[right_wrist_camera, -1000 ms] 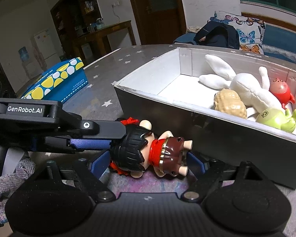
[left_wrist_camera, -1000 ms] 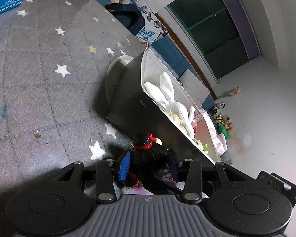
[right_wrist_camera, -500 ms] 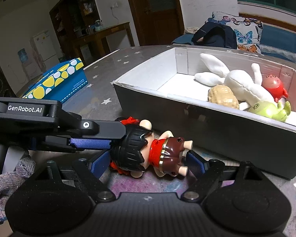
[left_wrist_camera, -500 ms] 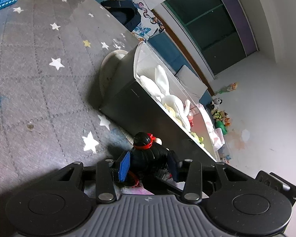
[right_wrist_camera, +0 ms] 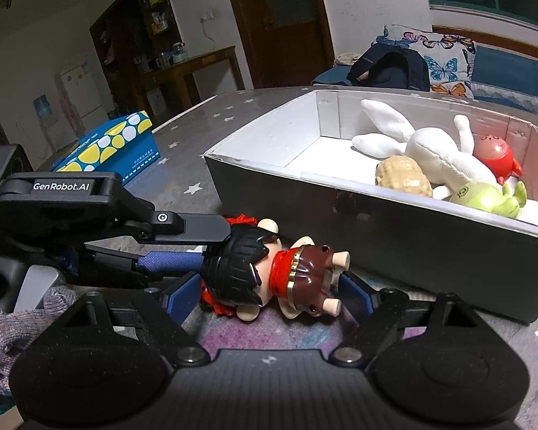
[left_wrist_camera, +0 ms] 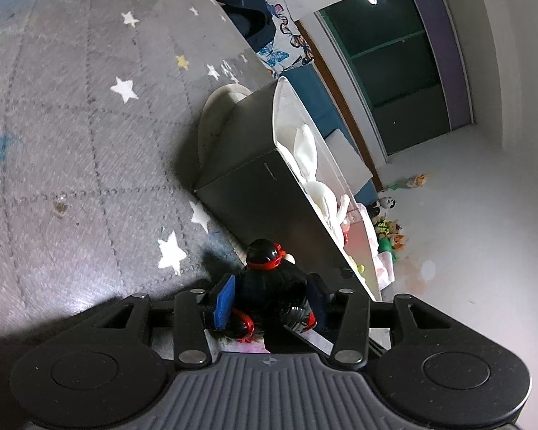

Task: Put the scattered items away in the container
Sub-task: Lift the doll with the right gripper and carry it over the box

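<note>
A doll with black hair, a red scarf and a brown dress [right_wrist_camera: 276,272] lies sideways just above the star mat, next to the grey box [right_wrist_camera: 394,222]. My left gripper [left_wrist_camera: 270,299] is shut on the doll's head [left_wrist_camera: 265,279]; in the right wrist view it [right_wrist_camera: 211,247] reaches in from the left. My right gripper [right_wrist_camera: 269,295] is open, one pad on each side of the doll, and I cannot tell whether the pads touch it. The box holds a white plush rabbit [right_wrist_camera: 437,154], a tan toy [right_wrist_camera: 403,177], a red toy [right_wrist_camera: 495,152] and a green toy [right_wrist_camera: 484,197].
A blue box with yellow spots [right_wrist_camera: 118,143] stands on the grey star mat [left_wrist_camera: 71,143] to the left. A white plate [left_wrist_camera: 215,118] lies behind the grey box. A dark bag and butterfly cushion [right_wrist_camera: 426,61] are beyond the mat.
The left gripper has shifted with the doll, so the box looks nearer and more upright in its view. The right gripper has stayed open around the doll.
</note>
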A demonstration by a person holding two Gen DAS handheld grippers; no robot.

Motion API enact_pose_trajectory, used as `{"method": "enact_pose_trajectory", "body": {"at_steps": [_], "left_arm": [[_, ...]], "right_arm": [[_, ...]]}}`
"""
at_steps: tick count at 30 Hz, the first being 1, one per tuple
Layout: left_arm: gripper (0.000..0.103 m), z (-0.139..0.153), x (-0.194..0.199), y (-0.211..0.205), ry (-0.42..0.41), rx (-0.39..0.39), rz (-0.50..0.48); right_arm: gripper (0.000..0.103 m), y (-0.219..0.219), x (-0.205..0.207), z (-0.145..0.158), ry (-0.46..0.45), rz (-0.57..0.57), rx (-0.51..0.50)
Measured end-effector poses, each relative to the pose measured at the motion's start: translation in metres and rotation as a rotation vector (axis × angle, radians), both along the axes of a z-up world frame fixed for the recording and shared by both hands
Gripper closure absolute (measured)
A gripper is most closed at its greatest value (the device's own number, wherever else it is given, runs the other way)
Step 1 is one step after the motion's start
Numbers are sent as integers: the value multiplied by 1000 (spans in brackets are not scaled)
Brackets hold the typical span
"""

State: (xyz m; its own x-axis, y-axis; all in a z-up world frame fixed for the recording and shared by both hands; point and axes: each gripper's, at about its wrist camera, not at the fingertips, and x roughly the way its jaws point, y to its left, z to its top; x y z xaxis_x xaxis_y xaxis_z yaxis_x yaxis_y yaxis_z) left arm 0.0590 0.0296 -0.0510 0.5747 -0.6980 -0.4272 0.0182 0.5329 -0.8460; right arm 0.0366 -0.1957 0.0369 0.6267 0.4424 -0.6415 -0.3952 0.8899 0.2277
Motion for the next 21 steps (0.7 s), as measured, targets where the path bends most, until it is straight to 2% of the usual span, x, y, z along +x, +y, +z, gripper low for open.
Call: {"method": "enact_pose_trajectory", "body": {"at_steps": [11, 21], "left_arm": [[55, -6, 2, 4, 10, -46, 21], [55, -3, 1, 7, 3, -40, -10]], "right_arm": [[15, 0, 4, -6, 24, -1, 21], [2, 0, 7, -10, 30, 38, 69]]}}
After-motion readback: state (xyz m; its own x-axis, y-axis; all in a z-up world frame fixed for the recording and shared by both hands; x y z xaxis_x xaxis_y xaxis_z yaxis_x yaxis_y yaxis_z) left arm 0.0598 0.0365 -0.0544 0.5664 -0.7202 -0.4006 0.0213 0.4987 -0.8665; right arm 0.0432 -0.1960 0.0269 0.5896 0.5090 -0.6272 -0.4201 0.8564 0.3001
